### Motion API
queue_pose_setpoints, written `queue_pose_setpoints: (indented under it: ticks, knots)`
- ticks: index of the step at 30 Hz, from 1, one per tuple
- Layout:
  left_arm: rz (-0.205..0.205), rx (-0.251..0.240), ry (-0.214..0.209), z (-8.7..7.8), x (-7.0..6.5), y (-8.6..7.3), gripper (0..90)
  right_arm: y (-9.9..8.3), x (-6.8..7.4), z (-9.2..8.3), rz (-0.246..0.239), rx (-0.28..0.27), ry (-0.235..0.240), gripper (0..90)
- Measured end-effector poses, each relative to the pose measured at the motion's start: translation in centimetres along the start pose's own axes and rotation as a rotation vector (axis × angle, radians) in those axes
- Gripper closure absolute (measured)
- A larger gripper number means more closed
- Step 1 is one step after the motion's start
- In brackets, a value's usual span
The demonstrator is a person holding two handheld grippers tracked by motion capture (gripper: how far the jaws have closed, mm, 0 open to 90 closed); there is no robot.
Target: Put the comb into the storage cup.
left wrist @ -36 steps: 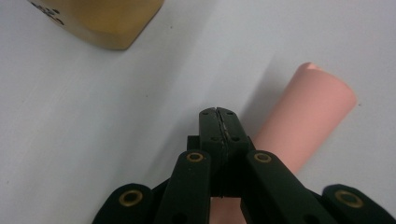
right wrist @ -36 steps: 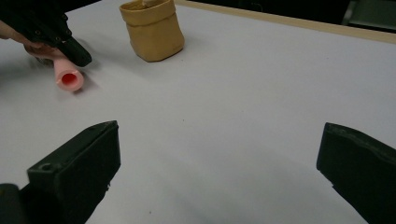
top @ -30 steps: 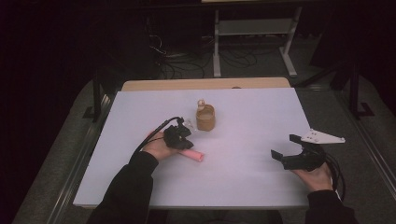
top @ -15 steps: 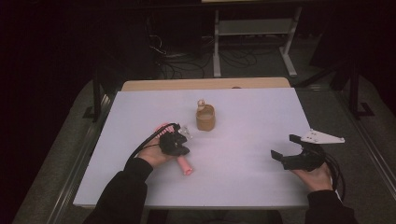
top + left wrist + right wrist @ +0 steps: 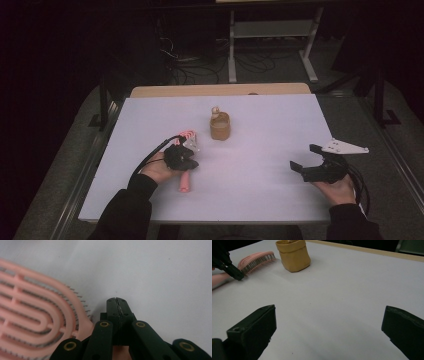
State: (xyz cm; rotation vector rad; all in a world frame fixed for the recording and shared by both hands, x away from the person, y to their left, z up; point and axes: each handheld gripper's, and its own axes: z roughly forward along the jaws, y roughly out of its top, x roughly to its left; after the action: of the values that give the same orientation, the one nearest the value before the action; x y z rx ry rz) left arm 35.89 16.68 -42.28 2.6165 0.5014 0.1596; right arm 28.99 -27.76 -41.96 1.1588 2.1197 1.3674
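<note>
Resting beside the pink hairbrush (image 5: 185, 165), left tool (image 5: 186, 161) pinched shut, empty; right tool (image 5: 306, 159) spread wide.

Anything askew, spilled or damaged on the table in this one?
Nothing spilled or broken. The pink hairbrush lies flat on the white table, beside the shut left claw, which grips nothing. The tan fabric pot stands upright. The right claw is open and apart from both.

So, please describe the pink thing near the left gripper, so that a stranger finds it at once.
On the white table, look left of the small tan pouch, beside the left gripper. There lies a pink hairbrush. Its colour, slotted oval head and fine bristles set it apart.
</note>
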Motion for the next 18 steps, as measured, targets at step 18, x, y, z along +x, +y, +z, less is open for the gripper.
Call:
queue_pose_setpoints:
  ticks: [18]
  knots:
    - [-0.039, -0.028, -0.006, -1.3, -0.1, -2.3, 90.0, 0.0, 0.0, 0.1, -0.002, 0.002, 0.000, 0.0]
